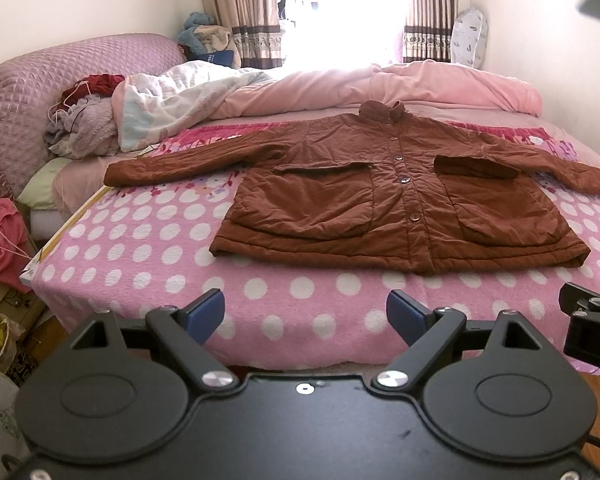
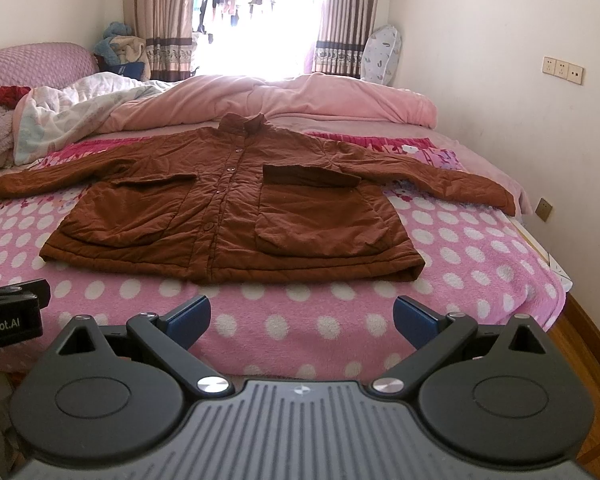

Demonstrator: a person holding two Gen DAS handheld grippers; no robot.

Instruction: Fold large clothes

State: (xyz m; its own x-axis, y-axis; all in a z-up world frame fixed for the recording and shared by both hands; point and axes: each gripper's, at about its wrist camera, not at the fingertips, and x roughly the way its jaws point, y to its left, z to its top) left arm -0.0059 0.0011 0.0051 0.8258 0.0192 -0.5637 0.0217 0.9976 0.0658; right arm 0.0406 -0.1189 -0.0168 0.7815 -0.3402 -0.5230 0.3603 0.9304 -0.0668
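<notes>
We see a brown jacket spread flat, front side up, on the pink polka-dot blanket that covers the bed. Its collar points toward the window, its hem toward us. Buttons run down the closed placket. Both sleeves lie stretched out to the sides; the one toward the wall appears to reach the blanket's edge, though fisheye distortion makes this uncertain.

The left gripper hangs over the near edge of the bed, jaws spread wide, nothing between them, short of the hem. The right gripper sits likewise, jaws wide apart and empty, apart from the jacket.

A pink quilt is bunched behind the collar. Curtains frame the bright window.
</notes>
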